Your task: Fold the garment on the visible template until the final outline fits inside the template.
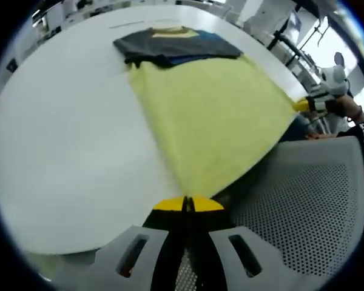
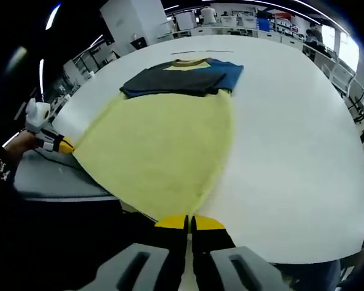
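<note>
A garment with a yellow body [image 1: 212, 115] and a dark grey and blue top part [image 1: 173, 47] lies spread on the white table [image 1: 67, 139]. My left gripper [image 1: 188, 204] is shut on one corner of its yellow hem at the near table edge. My right gripper [image 2: 189, 223] is shut on the other hem corner [image 2: 179, 209]. The hem is stretched between them, partly past the table edge. The right gripper [image 1: 312, 104] appears at the right of the left gripper view. The left gripper [image 2: 59, 144], with a hand, appears at the left of the right gripper view. The garment's top [image 2: 182, 77] lies far away.
A grey perforated chair back [image 1: 303, 194] stands close on the right of my left gripper. A faint thin line [image 1: 126, 25] marks the table beyond the collar. Benches and equipment [image 2: 230, 21] line the room behind the table. The table [image 2: 303, 151] is bare white beside the garment.
</note>
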`<state>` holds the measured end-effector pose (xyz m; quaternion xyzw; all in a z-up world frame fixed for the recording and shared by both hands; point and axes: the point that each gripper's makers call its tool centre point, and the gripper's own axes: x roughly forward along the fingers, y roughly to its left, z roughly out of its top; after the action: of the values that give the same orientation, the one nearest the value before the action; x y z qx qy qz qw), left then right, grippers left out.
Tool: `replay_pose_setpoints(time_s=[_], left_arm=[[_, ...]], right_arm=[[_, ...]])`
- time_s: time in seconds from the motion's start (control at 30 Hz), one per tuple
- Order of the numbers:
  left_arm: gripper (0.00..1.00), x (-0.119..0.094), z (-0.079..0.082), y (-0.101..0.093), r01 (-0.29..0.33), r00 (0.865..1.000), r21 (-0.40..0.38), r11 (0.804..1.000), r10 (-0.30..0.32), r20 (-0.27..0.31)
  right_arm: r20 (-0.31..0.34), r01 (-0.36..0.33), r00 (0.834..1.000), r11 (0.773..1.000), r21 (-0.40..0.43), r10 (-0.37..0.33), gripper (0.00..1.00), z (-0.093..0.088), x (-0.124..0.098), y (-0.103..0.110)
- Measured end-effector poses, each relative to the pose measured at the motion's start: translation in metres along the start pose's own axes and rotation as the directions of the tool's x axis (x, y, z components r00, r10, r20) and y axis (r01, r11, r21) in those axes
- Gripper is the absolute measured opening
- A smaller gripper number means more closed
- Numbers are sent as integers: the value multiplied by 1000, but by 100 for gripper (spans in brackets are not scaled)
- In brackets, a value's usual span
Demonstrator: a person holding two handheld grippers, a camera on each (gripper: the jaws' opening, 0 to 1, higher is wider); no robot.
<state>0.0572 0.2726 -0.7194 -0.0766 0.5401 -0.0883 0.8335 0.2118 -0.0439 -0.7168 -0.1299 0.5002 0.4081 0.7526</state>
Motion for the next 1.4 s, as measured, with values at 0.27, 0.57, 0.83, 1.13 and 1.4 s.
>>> replay_pose_setpoints(time_s=[0.27,0.57,0.83,1.13,1.4], left_arm=[[0,-18,12,-2,29,999,-37,999,-28,35],[0,-37,40,1,40,996,-15,999,-39,83],[0,-55,68,7,31,991,18,999,-33,132],[0,-66,91,11,31,983,16,999,-33,181],[0,-77,115,15,30,972,18,999,-33,232]], right_arm=[[-1,4,1000,1000,-12,-4,0,11,-12,1],[55,34,998,998,-61,-30,0,42,-34,1],[112,64,992,994,-84,-55,0,71,-47,-4],[167,73,984,993,-94,-56,0,99,-59,-3],[198,89,978,987,-136,-61,0,123,-66,-3]])
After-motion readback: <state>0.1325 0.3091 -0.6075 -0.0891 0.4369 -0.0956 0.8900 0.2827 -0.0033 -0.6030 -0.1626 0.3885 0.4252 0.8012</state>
